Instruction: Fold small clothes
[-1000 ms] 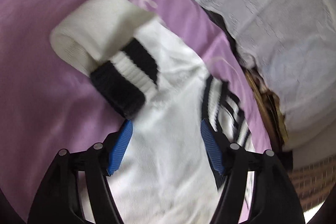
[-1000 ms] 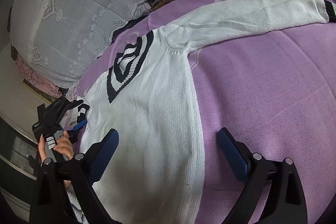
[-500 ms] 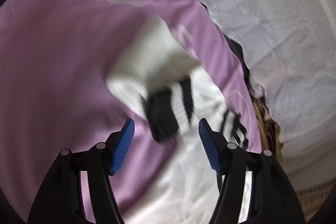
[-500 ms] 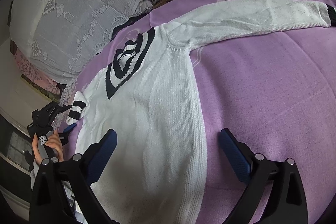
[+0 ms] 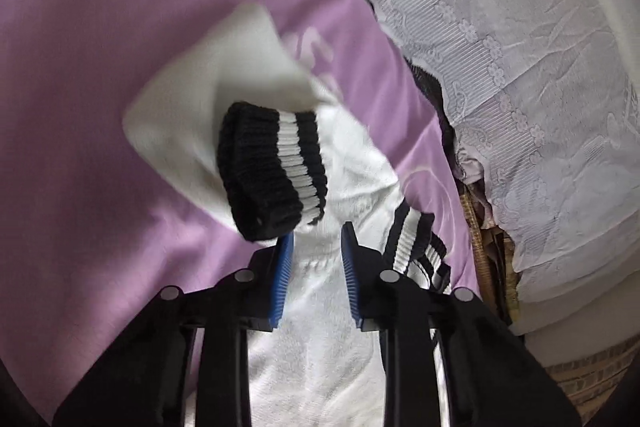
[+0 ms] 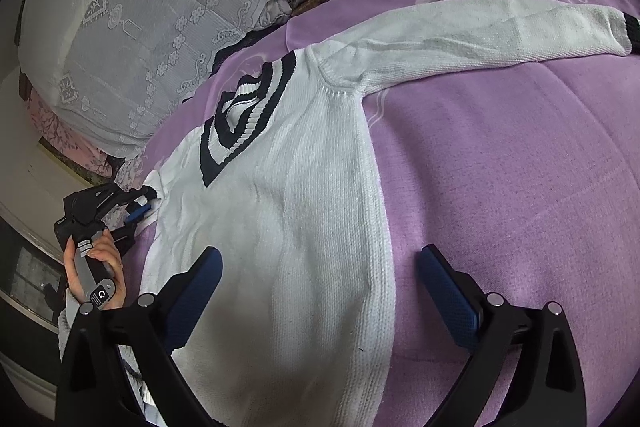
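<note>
Sweater (image 6: pixel 304 227) lies flat on the purple bed (image 6: pixel 520 187), collar toward the pillows. We hold its folded-in sleeve cuff (image 5: pixel 272 171) at the left tool (image 5: pixel 316 247), jaws narrow, grip uncertain. Right tool (image 6: pixel 320 279) hovers wide over the hem; 1 sleeve (image 6: pixel 480 27) stretches toward the bed's right edge.

- Your left wrist view sits close over the sweater (image 5: pixel 340 307) cuff, facing the pillow (image 5: pixel 520 47).
- Your right wrist view looks from farther back across the same sweater (image 6: pixel 288 227) (left gripper (image 6: pixel 136 213) included).
</note>
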A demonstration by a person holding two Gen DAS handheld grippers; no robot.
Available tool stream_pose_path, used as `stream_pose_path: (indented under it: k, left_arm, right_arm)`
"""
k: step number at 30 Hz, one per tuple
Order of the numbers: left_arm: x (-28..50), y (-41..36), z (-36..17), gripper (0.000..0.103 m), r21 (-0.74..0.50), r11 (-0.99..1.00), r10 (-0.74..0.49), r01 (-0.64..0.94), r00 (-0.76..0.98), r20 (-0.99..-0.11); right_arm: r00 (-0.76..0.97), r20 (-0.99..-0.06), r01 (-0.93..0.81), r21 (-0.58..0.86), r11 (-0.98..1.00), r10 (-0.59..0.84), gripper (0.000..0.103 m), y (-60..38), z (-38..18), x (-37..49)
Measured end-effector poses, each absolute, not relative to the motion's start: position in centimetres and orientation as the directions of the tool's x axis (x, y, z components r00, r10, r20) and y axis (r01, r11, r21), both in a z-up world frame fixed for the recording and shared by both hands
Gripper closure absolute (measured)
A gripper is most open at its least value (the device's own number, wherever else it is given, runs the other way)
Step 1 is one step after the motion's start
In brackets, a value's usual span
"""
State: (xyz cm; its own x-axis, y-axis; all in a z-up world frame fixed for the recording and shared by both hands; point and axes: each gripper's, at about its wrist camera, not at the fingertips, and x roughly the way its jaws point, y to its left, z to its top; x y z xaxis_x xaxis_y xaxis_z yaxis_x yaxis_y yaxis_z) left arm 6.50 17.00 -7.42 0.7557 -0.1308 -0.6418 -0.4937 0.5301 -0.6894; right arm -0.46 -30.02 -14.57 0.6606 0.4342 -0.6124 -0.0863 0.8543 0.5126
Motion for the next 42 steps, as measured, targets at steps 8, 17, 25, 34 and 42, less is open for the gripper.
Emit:
stream_pose_path:
  k: [8, 17, 25, 34, 42]
  left_arm:
    - [7.5, 19.7, -7.8, 0.071, -0.652, 0.488, -0.057, -0.581, 0.724, -0.688]
    - [8.7, 19.7, -5.6, 0.093, -0.626, 0.596, -0.066, -0.503, 0.746, -0.663]
    - [8.5, 14.0, 0.3, 0.093, -0.388, 0.854, 0.012, -0.347, 0.759, -0.651]
    - [9.8, 8.1, 3.5, 0.093, -0.282, 0.944, -0.059, -0.171, 0.754, -0.654]
    - [10.3, 1.5, 4.2, 0.093, -0.226, 0.974, -0.129, -0.032, 0.741, -0.660]
  right_arm:
    - [0.664, -0.617, -0.087, 0.498, 0.863, 0.423, 0.004, -29.7, -14.6, -0.5]
    - [0.665, -0.614, -0.088, 0.500, 0.861, 0.425, 0.004, -29.7, -14.5, -0.6]
    - [0.671, -0.584, -0.081, 0.554, 0.829, 0.456, 0.004, -30.7, -14.1, -0.9]
    - [0.696, -0.547, -0.102, 0.567, 0.817, 0.466, 0.004, -31.3, -12.8, -1.6]
    - [0.705, -0.549, -0.112, 0.539, 0.835, 0.449, 0.004, -31.3, -11.9, -2.4]
